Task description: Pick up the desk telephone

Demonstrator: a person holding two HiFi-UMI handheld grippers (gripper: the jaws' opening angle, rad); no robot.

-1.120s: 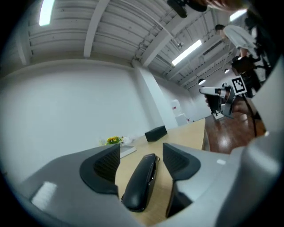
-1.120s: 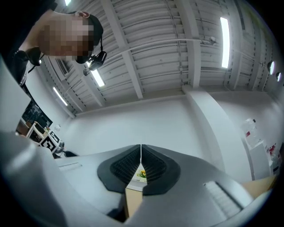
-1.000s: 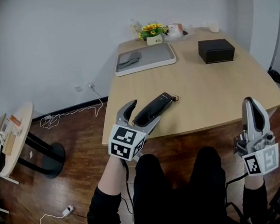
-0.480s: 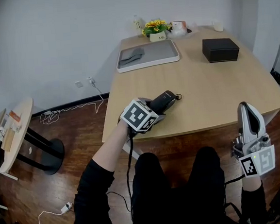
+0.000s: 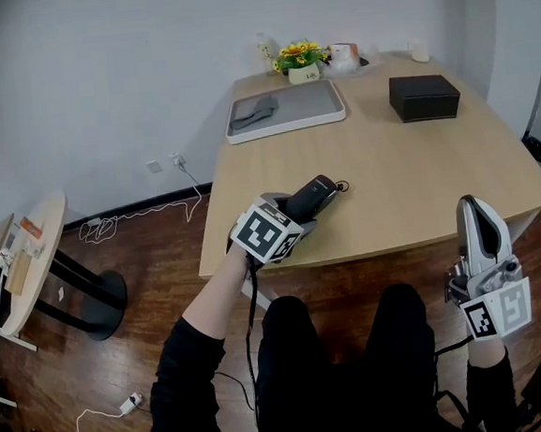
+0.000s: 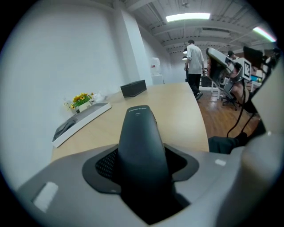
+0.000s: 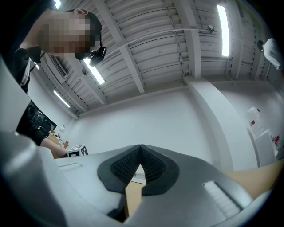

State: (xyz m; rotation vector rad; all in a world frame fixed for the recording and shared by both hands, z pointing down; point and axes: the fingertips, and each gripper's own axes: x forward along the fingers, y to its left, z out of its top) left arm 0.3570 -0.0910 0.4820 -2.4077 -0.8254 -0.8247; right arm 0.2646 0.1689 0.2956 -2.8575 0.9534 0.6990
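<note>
my left gripper (image 5: 294,218) clamped on the black phone (image 5: 315,192) near the front edge of a wooden table (image 5: 408,170).

the phone lies on the table at a slant, its far end pointing away to the right. my left gripper tilts down over its near end. its jaws have just been closing, and in the left gripper view they stand partly closed with the phone filling the gap and both pads against its sides. my right gripper (image 5: 474,209) is held off the table's front right edge, well apart from the phone, pointing up, its jaw tips together on nothing. at the far end of the table sit a white tray (image 5: 285,110), a black box (image 5: 424,96) and a small pot of yellow flowers (image 5: 296,58).
</note>
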